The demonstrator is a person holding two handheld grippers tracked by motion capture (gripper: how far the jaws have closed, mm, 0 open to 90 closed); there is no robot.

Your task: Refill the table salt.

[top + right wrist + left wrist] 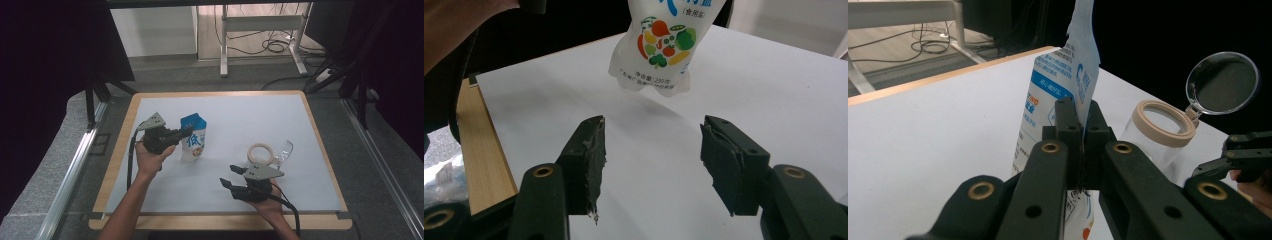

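Observation:
A blue-and-white pouch point(194, 141) with printed vegetables stands upright left of the mat's middle. My left gripper point(187, 133) reaches in from the left and is shut on the pouch's upper side edge. In the left gripper view the jaws point(1076, 125) pinch the pouch point(1055, 85) flat between them. My right gripper point(227, 175) hovers low near the front edge, pointing left, open with nothing between its fingers. In the right gripper view the open jaws point(653, 125) face the pouch's bottom point(659, 55); I cannot tell whether the pouch touches the mat.
A clear jar with a beige rim point(261, 154) lies right of the middle, with a round clear lid point(284, 150) beside it; both are also in the left gripper view, jar point(1160, 131) and lid point(1223, 82). The white mat point(250, 115) covers a wood-edged board point(479, 150).

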